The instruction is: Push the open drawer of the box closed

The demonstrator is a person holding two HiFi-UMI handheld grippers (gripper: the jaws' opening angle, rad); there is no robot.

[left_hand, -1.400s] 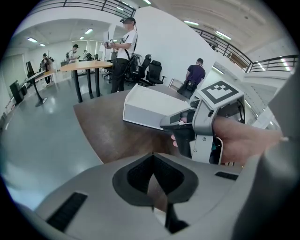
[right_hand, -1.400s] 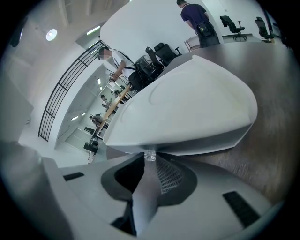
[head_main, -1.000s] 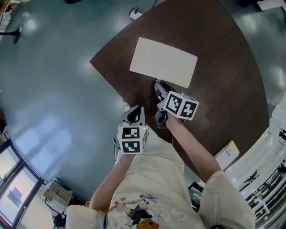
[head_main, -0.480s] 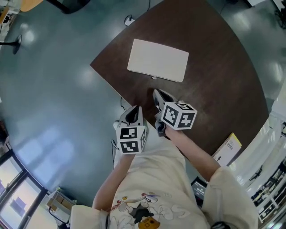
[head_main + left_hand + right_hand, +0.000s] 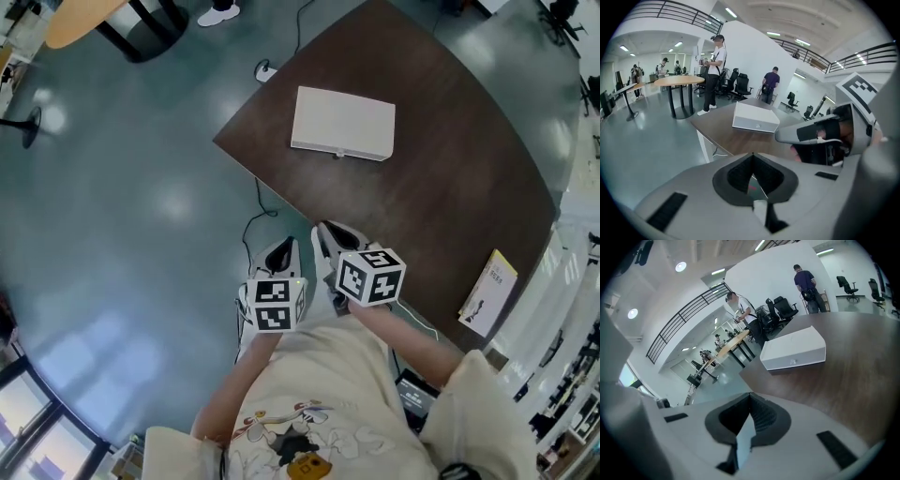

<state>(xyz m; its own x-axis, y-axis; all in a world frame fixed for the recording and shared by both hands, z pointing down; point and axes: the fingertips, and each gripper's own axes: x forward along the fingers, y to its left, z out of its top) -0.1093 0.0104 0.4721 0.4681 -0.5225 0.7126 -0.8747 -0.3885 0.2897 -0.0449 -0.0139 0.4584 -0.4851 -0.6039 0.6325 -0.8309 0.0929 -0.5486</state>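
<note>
- Now, the box (image 5: 343,123) sits flat on the counter (image 5: 450,187), well apart from both of your hands, with its long front turned toward you.
- Its drawer (image 5: 794,359) looks flush with that front. Only the small knob stands out and no view shows a gap, so I judge the push to be done.
- With the drawer in, nothing it may hold can be seen.
- Your left gripper (image 5: 281,251) is clenched, pads together with nothing between them. It hangs off the counter's near edge, over the floor.
- Your right gripper (image 5: 323,234) is likewise clenched and empty, just beside the left one near that edge. Closed jaws make a blunt tip fit for pushing, which likely explains the hold.
- A yellow booklet (image 5: 487,291) lies by the counter's right edge, well apart from the box.
</note>
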